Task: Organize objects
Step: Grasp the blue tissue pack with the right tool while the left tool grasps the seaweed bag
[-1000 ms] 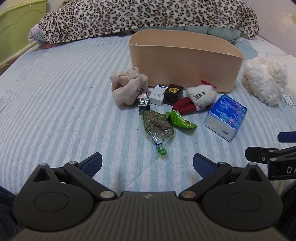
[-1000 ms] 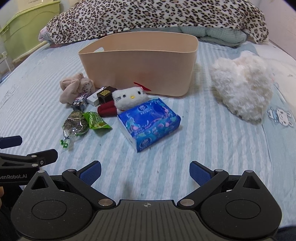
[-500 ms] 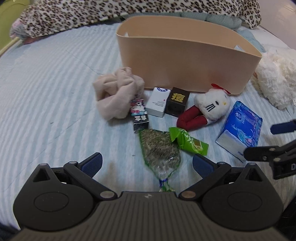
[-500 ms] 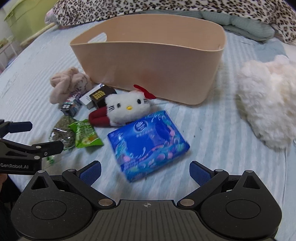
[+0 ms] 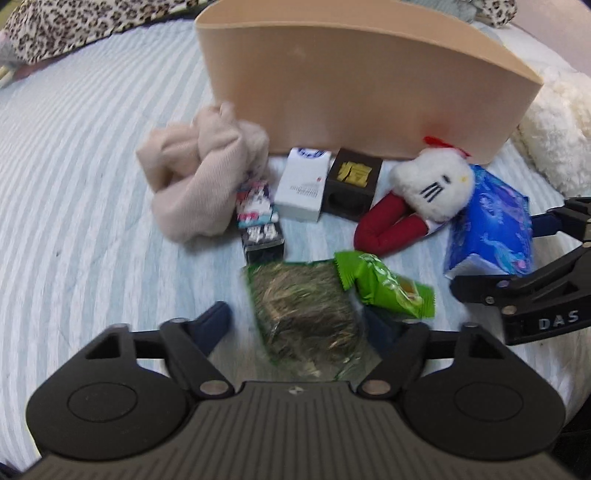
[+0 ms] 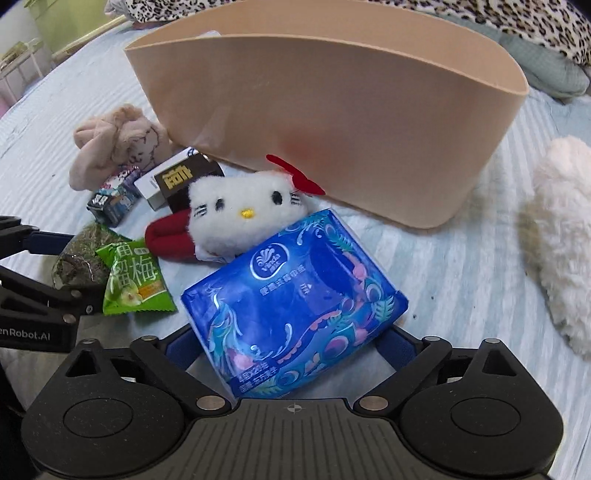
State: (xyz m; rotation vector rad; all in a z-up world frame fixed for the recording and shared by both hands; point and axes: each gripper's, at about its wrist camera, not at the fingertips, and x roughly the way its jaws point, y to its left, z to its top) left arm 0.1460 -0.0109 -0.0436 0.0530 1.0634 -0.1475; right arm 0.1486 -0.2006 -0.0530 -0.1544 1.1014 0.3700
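A tan oval bin [image 5: 354,85] [image 6: 332,122] stands on the striped bed. In front of it lie a beige cloth [image 5: 203,184], small boxes [image 5: 304,184], a Hello Kitty plush [image 6: 236,218], a green snack packet [image 5: 388,284] and a clear bag of dried herbs [image 5: 306,317]. My left gripper [image 5: 299,325] is open, its fingers on either side of the herb bag. My right gripper [image 6: 288,347] is open around the blue tissue pack [image 6: 295,306], its fingers at the pack's sides.
A white fluffy plush [image 6: 561,236] lies on the bed right of the bin. A leopard-print blanket [image 5: 74,26] is heaped behind. The right gripper also shows at the right edge of the left wrist view [image 5: 535,280].
Both grippers have moved forward and down. The left one now straddles the herb bag and the right one straddles the tissue pack. Both stay open.
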